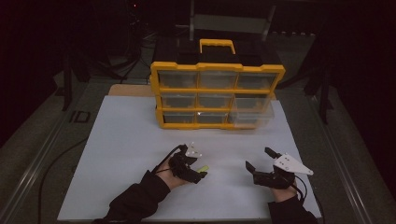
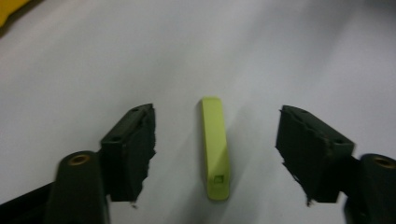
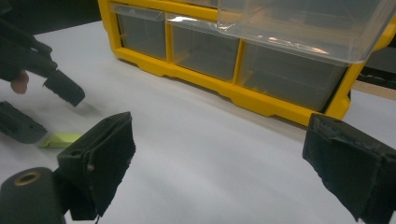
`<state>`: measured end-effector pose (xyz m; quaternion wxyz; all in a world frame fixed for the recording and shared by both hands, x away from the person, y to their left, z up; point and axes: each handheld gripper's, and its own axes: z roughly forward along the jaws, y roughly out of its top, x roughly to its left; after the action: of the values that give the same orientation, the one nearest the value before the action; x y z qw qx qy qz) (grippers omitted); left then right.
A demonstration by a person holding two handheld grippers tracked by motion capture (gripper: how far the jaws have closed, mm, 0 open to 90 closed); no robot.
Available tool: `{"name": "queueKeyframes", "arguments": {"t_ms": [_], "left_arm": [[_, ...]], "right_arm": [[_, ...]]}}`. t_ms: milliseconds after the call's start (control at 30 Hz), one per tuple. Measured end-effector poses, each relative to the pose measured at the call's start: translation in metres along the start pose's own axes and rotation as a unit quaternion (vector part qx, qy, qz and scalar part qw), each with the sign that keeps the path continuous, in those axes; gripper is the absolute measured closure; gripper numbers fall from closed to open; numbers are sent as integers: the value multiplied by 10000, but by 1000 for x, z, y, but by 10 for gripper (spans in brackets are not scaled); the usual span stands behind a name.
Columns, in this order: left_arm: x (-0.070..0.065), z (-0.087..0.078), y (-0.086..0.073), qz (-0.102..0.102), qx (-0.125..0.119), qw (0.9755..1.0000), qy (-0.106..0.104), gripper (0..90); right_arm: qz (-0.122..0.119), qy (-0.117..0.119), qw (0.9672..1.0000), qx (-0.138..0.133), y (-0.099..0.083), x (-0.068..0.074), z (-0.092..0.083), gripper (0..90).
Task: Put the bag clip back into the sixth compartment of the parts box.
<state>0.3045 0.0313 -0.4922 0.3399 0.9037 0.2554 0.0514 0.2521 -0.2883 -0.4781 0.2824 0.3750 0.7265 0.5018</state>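
Note:
A small flat yellow-green bar (image 2: 215, 149) lies on the white board (image 1: 121, 154), near its front. My left gripper (image 2: 215, 116) is low over the bar, one jaw on each side of it, with a gap between each pad and the bar. In the high view the bar (image 1: 203, 168) pokes out to the right of the left gripper (image 1: 198, 165). My right gripper (image 1: 258, 157) rests to the right with its jaws wide apart and nothing between them. From the right gripper (image 3: 219, 126) view, the left gripper (image 3: 51, 112) straddles the bar (image 3: 60, 139).
A yellow drawer organizer (image 1: 217, 95) with clear drawers and a black top with a yellow handle stands at the back of the board. One clear drawer (image 3: 303, 23) at its right side is pulled out. Dark floor and stands surround the table.

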Motion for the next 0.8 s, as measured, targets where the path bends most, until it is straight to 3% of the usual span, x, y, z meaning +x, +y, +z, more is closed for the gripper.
{"name": "queueKeyframes", "arguments": {"t_ms": [233,433,667,800], "left_arm": [[-3,9,-3,119,274,9996,23,515],[-3,15,-3,37,400,9992,42,658],[-5,19,2,48,519,9986,129,761],[-6,20,3,57,551,9984,148,774]], "right_arm": [[2,3,10000,1,0,0,0,87],[-10,-4,10000,1,0,0,0,87],[-15,-6,10000,5,0,0,0,87],[-16,1,10000,-15,0,0,-1,87]]}}
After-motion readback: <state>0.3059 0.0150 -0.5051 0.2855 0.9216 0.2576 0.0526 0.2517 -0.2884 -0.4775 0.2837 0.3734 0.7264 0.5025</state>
